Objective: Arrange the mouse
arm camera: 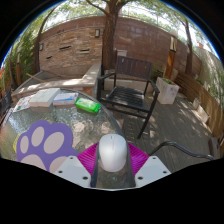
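A white computer mouse (pixel 112 152) sits between the two fingers of my gripper (pixel 112 162). The magenta pads (pixel 88 158) press on both of its sides, so the gripper is shut on it. The mouse is held over the near edge of a round glass table (pixel 75 122). A grey mouse pad with a purple paw print (pixel 42 144) lies on the table just left of the fingers.
A green object (pixel 88 104) and flat white boxes (pixel 62 98) lie on the far part of the table. A black metal chair (pixel 128 95) stands beyond the table, with a white container (pixel 167 91), a tree trunk (pixel 110 35) and a brick wall behind.
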A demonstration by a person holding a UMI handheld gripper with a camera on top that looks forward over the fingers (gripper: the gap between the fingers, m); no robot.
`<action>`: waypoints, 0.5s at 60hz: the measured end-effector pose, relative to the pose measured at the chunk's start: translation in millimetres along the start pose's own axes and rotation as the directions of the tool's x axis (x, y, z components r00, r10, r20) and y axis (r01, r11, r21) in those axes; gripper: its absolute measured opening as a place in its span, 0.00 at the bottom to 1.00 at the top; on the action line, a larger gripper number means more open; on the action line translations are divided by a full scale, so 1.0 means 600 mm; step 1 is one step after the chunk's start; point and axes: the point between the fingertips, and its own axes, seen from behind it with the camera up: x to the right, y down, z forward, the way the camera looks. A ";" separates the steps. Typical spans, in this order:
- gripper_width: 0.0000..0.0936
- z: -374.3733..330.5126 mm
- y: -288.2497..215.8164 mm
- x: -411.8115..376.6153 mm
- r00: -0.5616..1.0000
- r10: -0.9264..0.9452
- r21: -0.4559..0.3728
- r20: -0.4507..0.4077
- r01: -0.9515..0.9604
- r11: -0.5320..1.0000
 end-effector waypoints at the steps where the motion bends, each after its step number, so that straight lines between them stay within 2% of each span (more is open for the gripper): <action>1: 0.45 0.000 0.001 0.000 1.000 0.001 -0.003 -0.001 -0.001 1.000; 6: 0.38 -0.006 0.000 0.006 1.000 0.020 -0.007 -0.017 -0.020 1.000; 12: 0.37 -0.032 -0.029 0.022 0.999 0.031 0.020 -0.043 -0.030 0.999; 18: 0.37 -0.098 -0.126 0.030 0.994 0.099 0.127 -0.044 -0.093 0.988; 24: 0.37 -0.183 -0.234 -0.003 0.992 0.127 0.248 -0.001 -0.123 0.961; 26: 0.37 -0.209 -0.266 -0.023 0.993 0.118 0.273 0.023 -0.120 0.954; 30: 0.37 -0.235 -0.278 -0.082 0.992 0.102 0.298 0.075 -0.120 0.947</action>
